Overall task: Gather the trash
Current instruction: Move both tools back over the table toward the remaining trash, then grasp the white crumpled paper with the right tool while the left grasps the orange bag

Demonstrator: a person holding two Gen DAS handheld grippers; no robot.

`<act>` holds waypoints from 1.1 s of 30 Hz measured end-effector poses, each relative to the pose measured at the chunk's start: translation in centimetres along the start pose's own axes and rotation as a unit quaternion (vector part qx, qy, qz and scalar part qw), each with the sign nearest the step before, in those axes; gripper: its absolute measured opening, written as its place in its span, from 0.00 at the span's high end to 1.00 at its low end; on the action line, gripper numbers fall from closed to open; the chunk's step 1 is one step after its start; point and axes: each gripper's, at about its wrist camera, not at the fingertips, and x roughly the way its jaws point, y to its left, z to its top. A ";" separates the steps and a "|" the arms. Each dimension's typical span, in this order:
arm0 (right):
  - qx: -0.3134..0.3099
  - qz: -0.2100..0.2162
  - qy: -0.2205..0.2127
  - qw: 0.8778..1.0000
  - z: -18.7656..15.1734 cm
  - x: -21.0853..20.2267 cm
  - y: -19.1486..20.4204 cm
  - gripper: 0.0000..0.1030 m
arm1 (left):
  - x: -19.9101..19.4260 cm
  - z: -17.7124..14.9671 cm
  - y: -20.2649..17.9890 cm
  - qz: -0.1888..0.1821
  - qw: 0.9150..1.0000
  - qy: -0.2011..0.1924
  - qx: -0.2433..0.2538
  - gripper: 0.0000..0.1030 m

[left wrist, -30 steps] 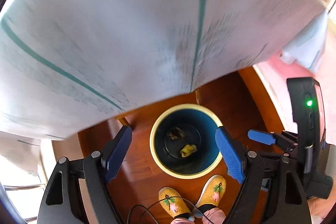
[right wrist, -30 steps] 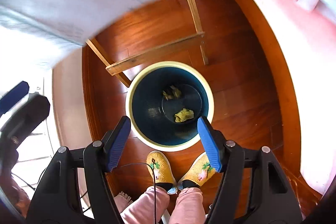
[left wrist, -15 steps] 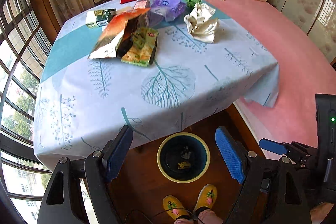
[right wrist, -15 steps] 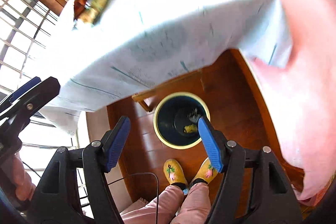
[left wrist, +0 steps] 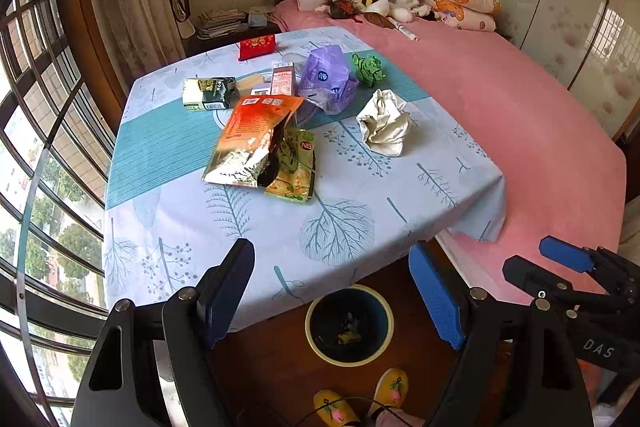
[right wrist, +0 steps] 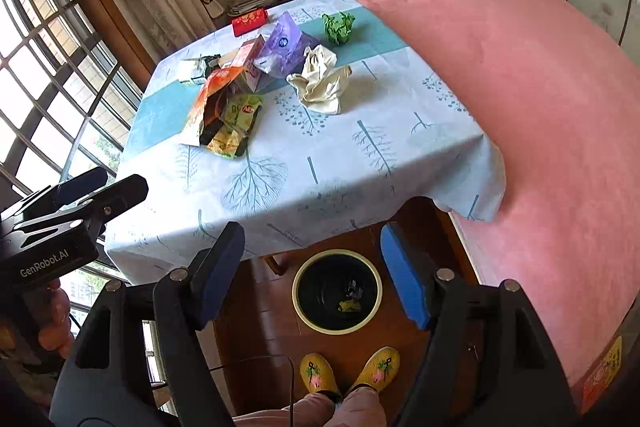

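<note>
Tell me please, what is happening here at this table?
A person holds a gripper in each hand and is collecting trash. Both the left gripper and the right gripper are open and empty, held above the bin on the floor by the person's feet. The bin already has a few scraps in it. On the table much trash is left: an orange bag, a green packet, a purple bag, a white paper ball and a green paper ball.
</note>
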 end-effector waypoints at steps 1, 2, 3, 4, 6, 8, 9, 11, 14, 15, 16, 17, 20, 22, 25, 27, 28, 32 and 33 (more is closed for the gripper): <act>0.001 0.000 -0.004 1.000 0.4 -0.2 0.1 0.31 | -0.3 0.2 0.4 0.002 1.000 -0.007 -0.001 0.21; 0.003 0.000 -0.006 1.000 0.7 -0.4 0.3 0.30 | -0.5 0.4 0.8 0.007 1.000 -0.014 0.000 0.21; 0.004 -0.001 -0.006 1.000 1.0 -0.4 0.4 0.30 | -0.6 0.7 1.1 0.015 1.000 -0.017 0.002 0.21; 0.005 -0.002 -0.006 1.000 1.2 -0.3 0.5 0.29 | -0.6 1.0 1.4 0.018 1.000 -0.020 0.004 0.21; 0.008 -0.001 -0.005 1.000 1.6 0.1 0.8 0.28 | -0.7 1.5 1.9 0.022 0.999 -0.026 0.004 0.21; 0.013 0.003 -0.003 1.000 2.0 0.7 0.8 0.26 | -0.9 2.1 2.4 0.029 0.999 -0.032 0.003 0.21; 0.016 0.005 -0.002 1.000 2.2 1.1 0.8 0.25 | -0.9 2.3 2.7 0.031 0.999 -0.034 0.003 0.21; 0.021 0.008 0.002 1.000 2.9 2.0 0.6 0.24 | -0.7 2.9 3.0 0.035 0.999 -0.034 0.001 0.21; 0.021 0.009 0.008 1.000 4.3 3.9 0.1 0.23 | 0.3 3.9 3.4 0.043 0.999 -0.033 -0.002 0.21; 0.020 0.010 0.011 1.000 4.9 4.6 -0.1 0.23 | 0.8 4.3 3.5 0.046 0.998 -0.031 -0.003 0.21; 0.020 0.011 0.014 1.000 5.6 5.4 -0.4 0.23 | 1.5 4.7 3.6 0.048 0.998 -0.027 -0.004 0.21; 0.021 0.014 0.018 1.000 6.4 6.3 -0.7 0.23 | 2.2 5.2 3.7 0.050 0.998 -0.022 -0.007 0.21; 0.028 0.029 0.028 0.999 9.1 9.4 -2.0 0.23 | 5.1 6.8 4.1 0.064 0.998 -0.002 -0.024 0.21; 0.042 0.042 0.036 0.998 11.3 11.9 -3.3 0.23 | 7.2 8.1 4.4 0.080 0.996 0.008 -0.041 0.21; 0.061 0.066 0.060 0.994 14.3 15.9 -4.9 0.23 | 10.4 9.9 4.7 0.109 0.991 0.029 -0.067 0.21; 0.061 0.083 0.081 0.991 16.1 18.8 -5.4 0.22 | 12.8 11.0 4.7 0.121 0.989 0.045 -0.075 0.21; 0.057 0.087 0.092 0.990 16.9 20.2 -5.5 0.22 | 14.0 11.5 4.6 0.127 0.987 0.055 -0.077 0.21; 0.037 0.117 0.129 0.984 19.1 24.9 -5.6 0.22 | 18.5 13.2 3.9 0.151 0.981 0.089 -0.079 0.21; 0.029 0.123 0.139 0.982 19.4 25.9 -5.4 0.22 | 19.7 13.7 3.9 0.159 0.979 0.095 -0.080 0.21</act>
